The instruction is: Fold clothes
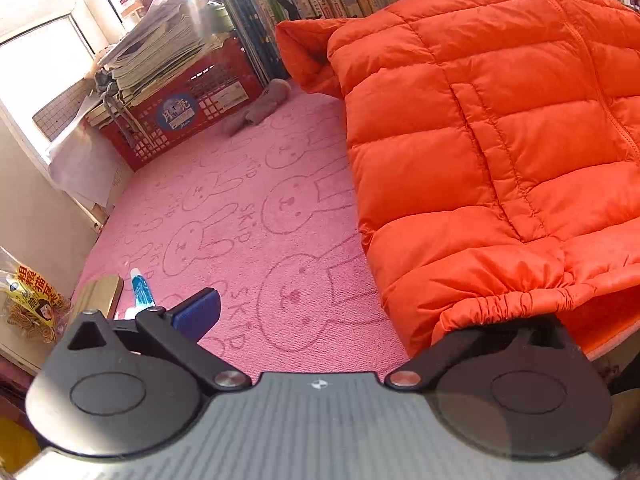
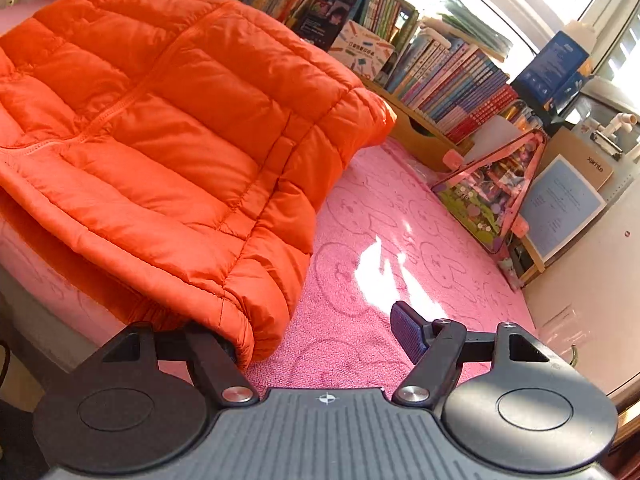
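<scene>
Orange puffer jacket (image 1: 492,152): spread on pink bunny-print cloth (image 1: 240,216), hem nearest.
Left gripper (image 1: 360,320): jaws wide apart, nothing clamped; jacket hem lying over right finger, left pad (image 1: 198,314) bare.
Right gripper (image 2: 320,340): jaws apart, nothing gripped; jacket corner over left finger, right pad (image 2: 408,336) above bare cloth.

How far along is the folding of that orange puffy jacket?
Partly done, it seems. The orange jacket lies spread on the pink bunny-print cover, and its near hem looks doubled over, with a second layer showing beneath. Nothing is in hand: the left gripper and right gripper both stand open at the hem, gripping nothing. Left to do: it is still a wide slab, so folding it smaller probably remains.
</scene>
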### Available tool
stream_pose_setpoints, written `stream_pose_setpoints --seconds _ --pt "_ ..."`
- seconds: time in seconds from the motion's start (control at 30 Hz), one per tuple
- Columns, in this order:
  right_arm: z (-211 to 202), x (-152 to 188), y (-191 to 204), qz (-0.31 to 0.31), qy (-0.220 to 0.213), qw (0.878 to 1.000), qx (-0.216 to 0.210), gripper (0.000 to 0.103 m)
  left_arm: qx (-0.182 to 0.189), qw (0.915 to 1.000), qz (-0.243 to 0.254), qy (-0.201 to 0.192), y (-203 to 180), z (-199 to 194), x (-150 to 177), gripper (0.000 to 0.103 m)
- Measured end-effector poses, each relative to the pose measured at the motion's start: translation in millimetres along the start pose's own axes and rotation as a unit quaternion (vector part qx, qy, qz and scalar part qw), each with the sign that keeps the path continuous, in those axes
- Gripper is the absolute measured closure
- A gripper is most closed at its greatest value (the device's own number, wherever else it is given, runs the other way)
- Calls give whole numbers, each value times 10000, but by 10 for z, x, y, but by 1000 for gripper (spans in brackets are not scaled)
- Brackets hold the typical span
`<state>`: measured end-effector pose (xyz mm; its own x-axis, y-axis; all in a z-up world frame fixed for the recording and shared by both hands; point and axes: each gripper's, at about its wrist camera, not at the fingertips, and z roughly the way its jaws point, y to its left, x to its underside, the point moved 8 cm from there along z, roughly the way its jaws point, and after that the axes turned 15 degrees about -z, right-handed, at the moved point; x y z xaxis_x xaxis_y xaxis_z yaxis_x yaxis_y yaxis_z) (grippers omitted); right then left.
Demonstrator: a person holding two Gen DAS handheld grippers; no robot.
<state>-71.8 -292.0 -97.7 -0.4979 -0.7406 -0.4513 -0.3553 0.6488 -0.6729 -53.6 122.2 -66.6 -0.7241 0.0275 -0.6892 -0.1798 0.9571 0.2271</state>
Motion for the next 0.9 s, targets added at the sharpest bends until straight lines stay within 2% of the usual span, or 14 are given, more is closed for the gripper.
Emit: stream_pose_setpoints --seconds 0.03,0.13,0.27,0.43,0.5,0.6,0.67,0.77,0.83,0.9 --pt "9 13 43 -112 39 9999 -9 31 117 9998 156 -46 -30 -42 -8 0" --pt "-18 15 87 -163 -106 9998 40 30 815 9962 311 -80 -120 -213 -29 0" --pt "-41 1 60 -86 -225 9997 -11 27 1722 9840 251 -368 -157 -492 -175 0" --pt "-130 18 -71 85 -436 9987 -230 24 2497 9657 -201 -685 36 -742 -449 0" --pt "-193 46 -119 342 -560 9961 -584 23 2734 9574 -495 -791 147 -770 -561 0" --pt "-285 100 -238 1085 -814 9827 -1260 19 2813 9511 -817 -977 199 -733 -709 0" --pt "-268 140 -337 1746 -918 9663 -1654 13 2724 9526 -875 -1031 75 -613 -815 0" --pt "-221 155 -429 2475 -1014 9376 -2222 13 2418 9611 -787 -1082 -229 -402 -946 0" --pt "-233 156 -457 2546 -1038 9343 -2267 13 2006 9706 -682 -1144 -411 -211 -1041 0" --pt "-292 172 -452 2428 -1044 9391 -2197 13 1528 9785 -605 -1245 -561 -32 -1129 0"
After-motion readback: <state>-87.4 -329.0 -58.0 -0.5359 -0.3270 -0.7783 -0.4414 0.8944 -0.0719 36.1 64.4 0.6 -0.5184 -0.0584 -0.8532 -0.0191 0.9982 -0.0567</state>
